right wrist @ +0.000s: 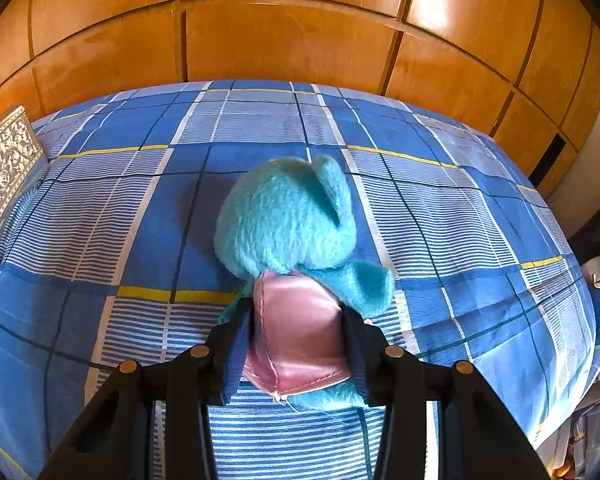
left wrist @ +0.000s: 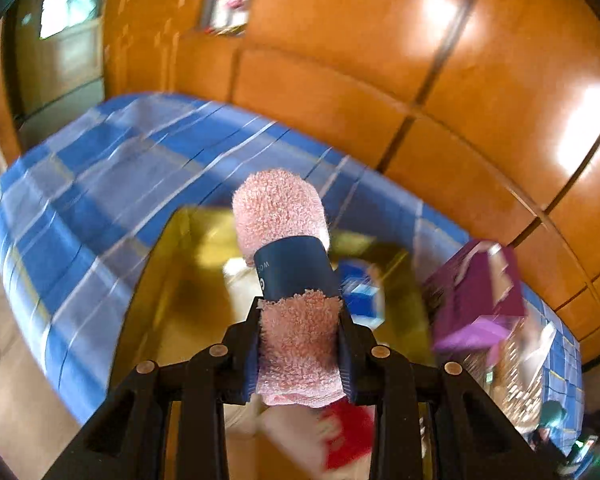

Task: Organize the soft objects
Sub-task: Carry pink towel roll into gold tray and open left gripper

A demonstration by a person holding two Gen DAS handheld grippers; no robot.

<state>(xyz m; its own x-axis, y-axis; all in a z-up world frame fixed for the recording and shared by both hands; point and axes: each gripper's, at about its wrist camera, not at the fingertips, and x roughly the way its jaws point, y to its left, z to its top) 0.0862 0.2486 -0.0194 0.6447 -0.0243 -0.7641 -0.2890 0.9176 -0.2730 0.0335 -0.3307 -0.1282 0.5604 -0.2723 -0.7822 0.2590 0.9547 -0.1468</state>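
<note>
In the left wrist view my left gripper [left wrist: 300, 312] is shut on a rolled pink towel [left wrist: 278, 208] with a dark blue paper band [left wrist: 294, 270] round its middle. It holds the roll above an open yellow-gold box [left wrist: 168, 280] that sits on the blue plaid bed [left wrist: 100, 168]. In the right wrist view my right gripper [right wrist: 296, 316] is shut on a teal plush toy [right wrist: 284, 220] with a pink satin patch [right wrist: 296, 332]. The toy hangs just above the blue plaid bedspread [right wrist: 460, 220].
The box holds blurred white, blue [left wrist: 360, 292] and red [left wrist: 348, 436] items. A purple box [left wrist: 476, 292] stands at its right. An ornate silver-patterned box [right wrist: 4, 172] lies at the bed's left edge. Glossy wooden wardrobe doors [right wrist: 292, 36] stand behind the bed.
</note>
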